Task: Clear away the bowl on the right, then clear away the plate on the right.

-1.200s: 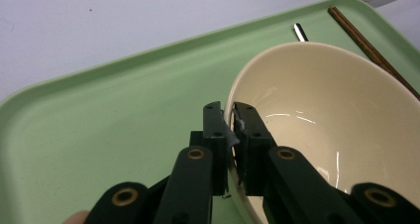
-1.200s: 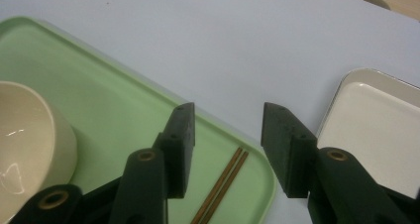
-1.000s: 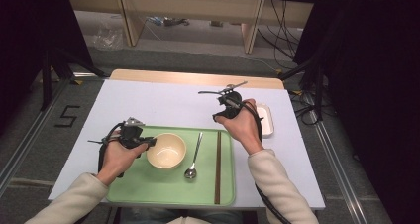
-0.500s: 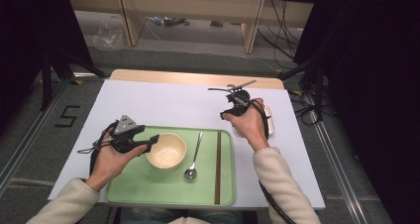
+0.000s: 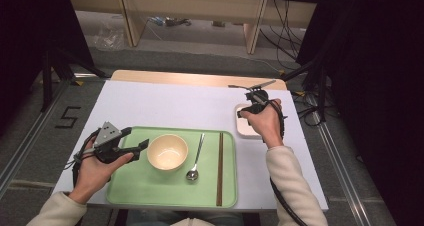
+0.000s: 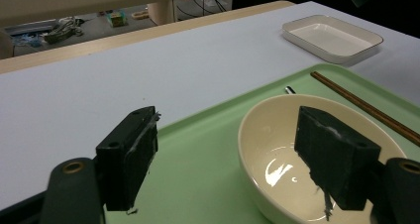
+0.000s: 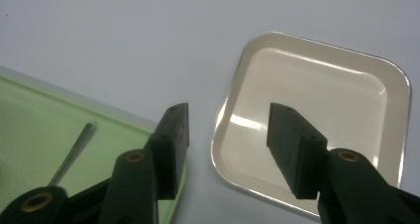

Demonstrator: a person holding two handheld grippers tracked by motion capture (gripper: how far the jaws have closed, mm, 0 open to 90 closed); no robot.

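White table (image 5: 165, 106), green tray (image 5: 150, 186). Right gripper (image 7: 228, 130) wide, empty, jaws just opening: centre over white dish (image 7: 341, 100) rim, then close. Left gripper (image 5: 142, 147) wide, empty, jaws just opening beside bowl (image 5: 167, 152).

One sign can be read: a black figure "5" (image 5: 68, 117) marked on the grey floor (image 5: 30, 136), just off the table's (image 5: 165, 103) left edge, near its far-left corner. Nothing on the table bears legible writing.

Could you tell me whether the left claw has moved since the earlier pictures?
Yes. The left claw has drawn back leftward from the bowl, and its jaws have just been opening with nothing gripped between them.
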